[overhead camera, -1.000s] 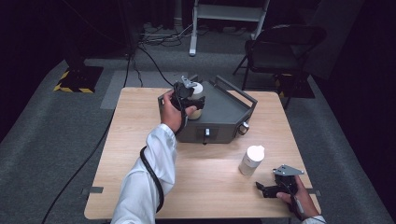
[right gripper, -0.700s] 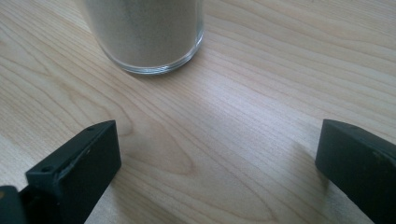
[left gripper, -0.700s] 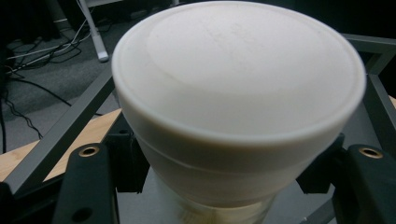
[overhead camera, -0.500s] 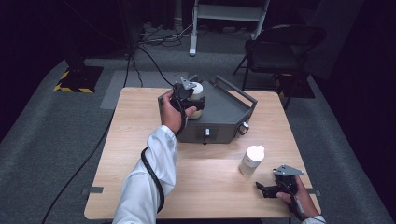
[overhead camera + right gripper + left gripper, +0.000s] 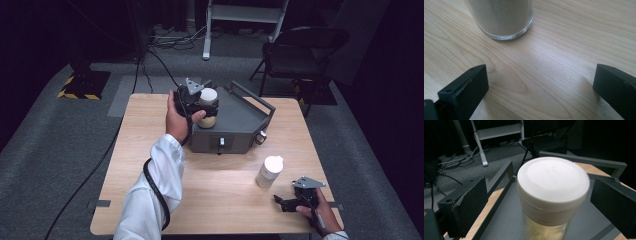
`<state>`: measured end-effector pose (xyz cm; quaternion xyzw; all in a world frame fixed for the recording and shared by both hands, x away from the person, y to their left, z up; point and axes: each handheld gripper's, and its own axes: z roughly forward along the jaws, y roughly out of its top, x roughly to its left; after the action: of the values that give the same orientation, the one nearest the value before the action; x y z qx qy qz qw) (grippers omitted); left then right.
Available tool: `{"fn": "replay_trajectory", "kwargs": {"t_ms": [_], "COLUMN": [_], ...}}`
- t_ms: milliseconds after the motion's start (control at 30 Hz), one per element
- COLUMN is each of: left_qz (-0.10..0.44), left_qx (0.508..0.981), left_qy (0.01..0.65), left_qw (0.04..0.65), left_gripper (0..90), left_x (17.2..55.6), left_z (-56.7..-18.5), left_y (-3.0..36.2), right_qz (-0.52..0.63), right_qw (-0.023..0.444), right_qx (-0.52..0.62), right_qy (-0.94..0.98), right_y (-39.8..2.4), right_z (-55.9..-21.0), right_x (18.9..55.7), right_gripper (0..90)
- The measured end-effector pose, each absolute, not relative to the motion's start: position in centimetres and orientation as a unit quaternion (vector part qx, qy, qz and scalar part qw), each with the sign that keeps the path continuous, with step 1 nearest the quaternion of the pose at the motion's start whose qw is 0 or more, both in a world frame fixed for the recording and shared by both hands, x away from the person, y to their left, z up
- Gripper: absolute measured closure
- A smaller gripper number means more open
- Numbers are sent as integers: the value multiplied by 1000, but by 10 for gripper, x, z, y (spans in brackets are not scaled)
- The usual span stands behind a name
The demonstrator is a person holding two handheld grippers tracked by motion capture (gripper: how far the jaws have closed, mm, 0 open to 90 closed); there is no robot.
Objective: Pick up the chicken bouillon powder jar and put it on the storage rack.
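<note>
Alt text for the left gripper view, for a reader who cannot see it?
A white-lidded jar of yellowish contents stands on a grey metal box, between the left gripper's black jaws, which have just opened and stand clear of it. Behind are the box's handle, a wooden table edge and a dark floor with cables.

The high view looks forward and down from above the person's side of the wooden table (image 5: 150, 150), far enough back to take in the whole tabletop, the grey floor and a chair (image 5: 300, 55) beyond. The left gripper view rides close over the grey metal tray (image 5: 506, 220), facing out across it toward the far floor, with a white-capped jar (image 5: 552, 187) very near the lens; the same jar (image 5: 207, 102) and tray (image 5: 240, 120) appear small in the high view. The right gripper view sits low, tilted down at the tabletop (image 5: 544, 70), right beside a glass jar (image 5: 501, 17), probably the white-lidded one (image 5: 270, 171) standing apart.
</note>
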<state>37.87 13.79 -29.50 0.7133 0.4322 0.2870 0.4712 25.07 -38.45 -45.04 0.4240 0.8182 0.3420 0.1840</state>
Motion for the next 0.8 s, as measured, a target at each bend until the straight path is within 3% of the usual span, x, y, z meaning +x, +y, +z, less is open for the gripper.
{"fn": "replay_trajectory", "kwargs": {"t_ms": [800], "left_qz": [332], "left_qx": [757], "left_qy": [349], "left_qw": [442], "left_gripper": [0], "left_x": [321], "left_z": [-306], "left_y": [146], "right_qz": [341], "right_qw": [185], "right_qx": [427], "right_qy": [817], "right_y": [-384], "right_z": [-450], "right_x": [251], "right_gripper": [0]}}
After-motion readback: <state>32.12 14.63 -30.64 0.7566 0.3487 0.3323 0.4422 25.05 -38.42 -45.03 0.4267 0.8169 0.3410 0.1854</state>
